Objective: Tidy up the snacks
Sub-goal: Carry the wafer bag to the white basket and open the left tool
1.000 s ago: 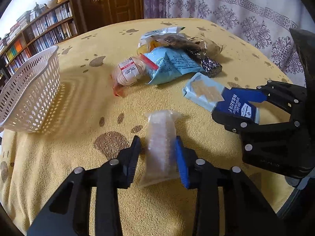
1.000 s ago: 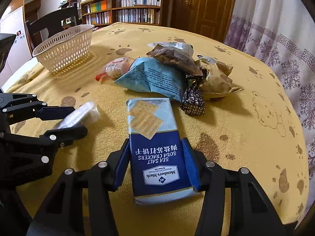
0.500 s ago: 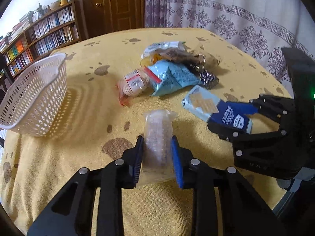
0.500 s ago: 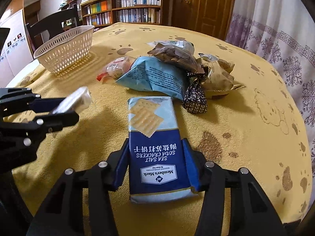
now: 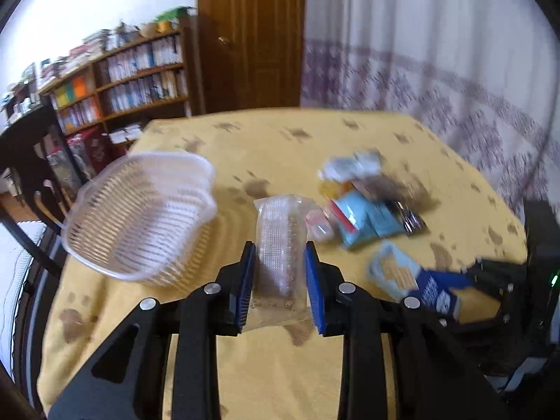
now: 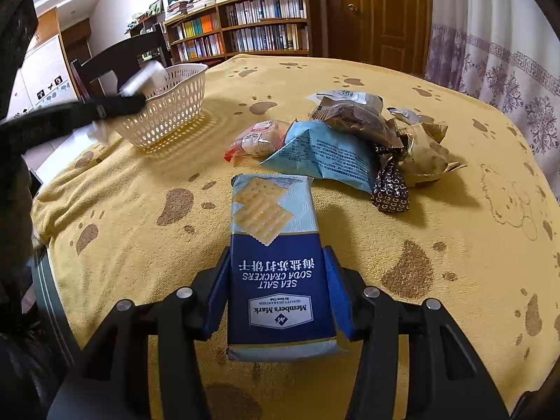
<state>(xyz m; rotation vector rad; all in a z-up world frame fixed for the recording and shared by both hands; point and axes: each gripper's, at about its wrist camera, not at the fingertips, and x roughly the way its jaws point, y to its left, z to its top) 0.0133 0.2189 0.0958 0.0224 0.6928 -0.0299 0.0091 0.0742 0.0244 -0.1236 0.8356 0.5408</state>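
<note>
Since a second ago the left gripper has lifted off the yellow paw-print bench and swung toward the white perforated plastic basket, jaws pinching a clear plastic sleeve of pale crackers, now airborne just beside the basket rim; that view is motion-blurred. Right gripper unchanged, jaws clamped on the blue-and-pale sea salt soda cracker pack lying flat on the bench. Remaining mixed snack packets sit in a heap mid-bench, well apart from the basket.
</note>
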